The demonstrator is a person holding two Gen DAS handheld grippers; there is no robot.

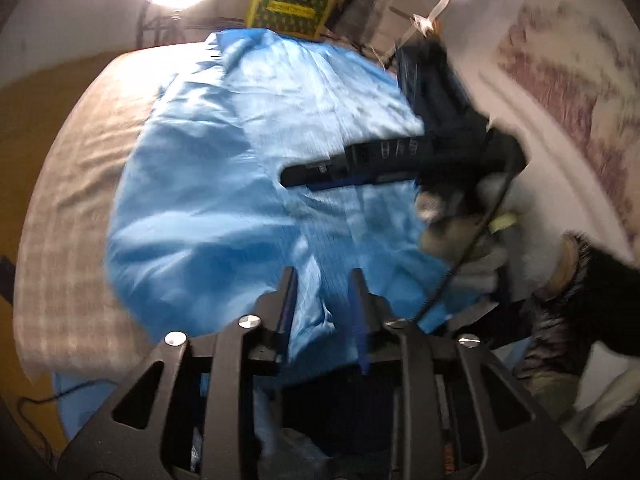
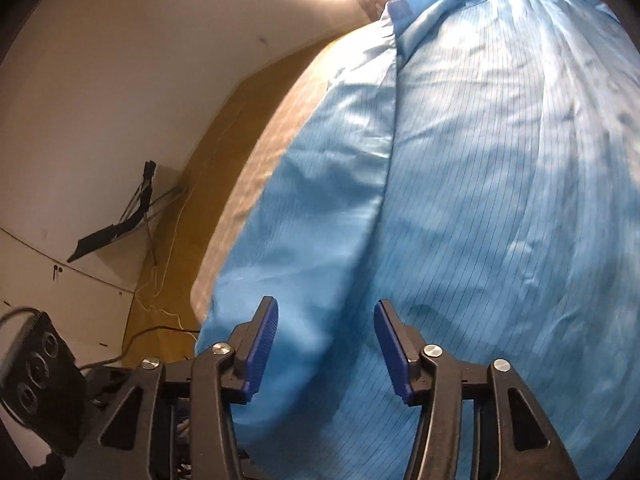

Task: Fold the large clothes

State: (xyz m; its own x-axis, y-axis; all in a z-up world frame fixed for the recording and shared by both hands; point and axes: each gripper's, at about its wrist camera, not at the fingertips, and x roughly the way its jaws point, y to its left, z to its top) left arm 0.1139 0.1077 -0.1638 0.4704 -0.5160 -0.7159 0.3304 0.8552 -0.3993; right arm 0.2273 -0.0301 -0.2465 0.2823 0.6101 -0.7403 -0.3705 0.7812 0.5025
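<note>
Bed, beige checked cover. Blue garment lies spread on it, directly ahead of both grippers.

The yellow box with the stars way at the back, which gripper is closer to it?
Probably right. The right gripper reaches out over the middle of the blue garment, partway toward the yellow box. The left gripper hangs over the garment's near edge, farther back.

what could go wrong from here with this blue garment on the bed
1. Both grippers stand open over the blue garment, so the left gripper or right gripper may pinch several layers at once, or none, on the slippery-looking cloth.
2. The cable hanging by the gloved hand could snag the fabric.
3. The near edge of the garment overhangs the bed and may slide off.
</note>
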